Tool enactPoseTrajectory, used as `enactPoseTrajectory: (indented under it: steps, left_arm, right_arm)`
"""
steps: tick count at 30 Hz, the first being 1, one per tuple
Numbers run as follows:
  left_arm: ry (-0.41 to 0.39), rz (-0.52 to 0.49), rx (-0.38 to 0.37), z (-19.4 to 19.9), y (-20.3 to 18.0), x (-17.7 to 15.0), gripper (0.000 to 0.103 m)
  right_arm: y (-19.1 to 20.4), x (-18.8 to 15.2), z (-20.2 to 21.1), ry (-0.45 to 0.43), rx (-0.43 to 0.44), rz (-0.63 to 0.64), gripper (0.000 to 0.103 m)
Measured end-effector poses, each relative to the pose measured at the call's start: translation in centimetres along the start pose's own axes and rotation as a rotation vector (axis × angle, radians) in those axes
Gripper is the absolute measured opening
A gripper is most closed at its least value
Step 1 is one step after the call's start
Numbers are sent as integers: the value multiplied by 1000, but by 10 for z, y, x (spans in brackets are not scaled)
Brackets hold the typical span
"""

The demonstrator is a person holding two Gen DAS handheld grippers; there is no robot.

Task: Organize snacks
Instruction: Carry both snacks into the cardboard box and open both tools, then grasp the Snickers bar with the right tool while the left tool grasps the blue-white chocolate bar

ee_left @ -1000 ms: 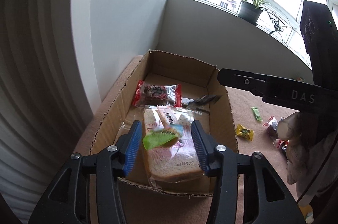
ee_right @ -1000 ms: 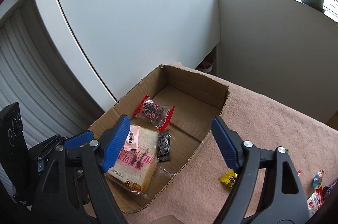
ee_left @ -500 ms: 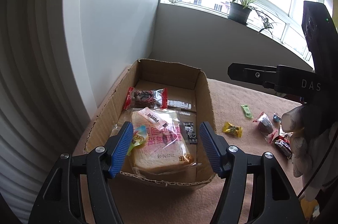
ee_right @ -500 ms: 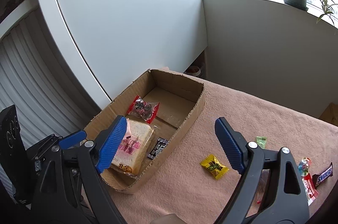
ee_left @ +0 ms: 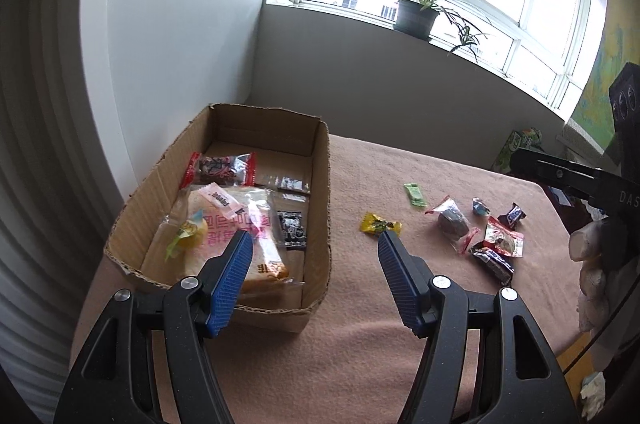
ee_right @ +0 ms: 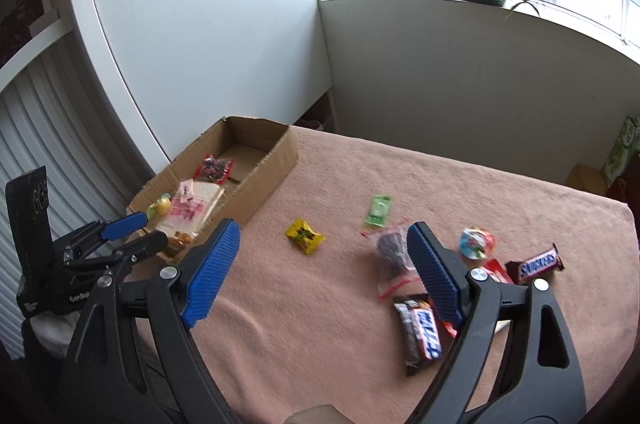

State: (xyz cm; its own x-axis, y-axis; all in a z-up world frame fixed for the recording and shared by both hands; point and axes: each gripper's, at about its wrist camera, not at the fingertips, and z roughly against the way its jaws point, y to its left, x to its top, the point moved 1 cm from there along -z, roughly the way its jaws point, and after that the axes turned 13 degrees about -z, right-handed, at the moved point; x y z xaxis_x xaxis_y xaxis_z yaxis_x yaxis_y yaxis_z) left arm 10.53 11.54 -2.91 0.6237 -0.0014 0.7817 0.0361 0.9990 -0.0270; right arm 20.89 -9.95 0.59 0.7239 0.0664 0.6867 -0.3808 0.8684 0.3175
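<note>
Over a pink-clothed table (ee_right: 320, 324), both grippers angled downward, held by gloved hands. Left gripper (ee_left: 316, 264) poised above the near right corner of the cardboard box (ee_left: 320, 264), jaws spread and empty after opening in the last second; bread pack (ee_left: 236, 224) and a green-yellow candy (ee_left: 186, 236) lying in the box beyond its left pad, no longer between the jaws as a second ago. Right gripper (ee_right: 320, 264) spread wide with nothing gripped, jaws just widened a little, now hanging over the loose snacks rather than over the box as before. Between its pads, farther off, a yellow candy (ee_right: 305, 235) and a green sachet (ee_right: 378, 210); dark plum pack (ee_right: 390, 252) partly behind the right pad, contact unclear in the blur. Milky Way bar (ee_right: 420, 334) beneath that pad, Snickers (ee_right: 536, 263) and a round jelly cup (ee_right: 476, 243) just outside it.
</note>
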Motion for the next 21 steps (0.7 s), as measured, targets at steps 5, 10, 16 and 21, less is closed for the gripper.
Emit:
enactPoseTrajectory:
  steps: [5, 10, 16, 21]
  left_arm:
    - [22, -13, -52, -11, -22, -3, 65]
    - [50, -36, -105, -25, -48, -5, 65]
    - [85, -81, -169, -40, -89, -5, 65]
    - [110, -118, -225, -53, -127, -4, 65]
  right_arm:
    - [-50, -20, 18, 5, -85, -55, 88]
    - [-100, -34, 24, 26, -124, -149, 88]
    - [-152, -37, 22, 48, -144, -262, 88]
    - [-178, -35, 11, 64, -136, -341, 88]
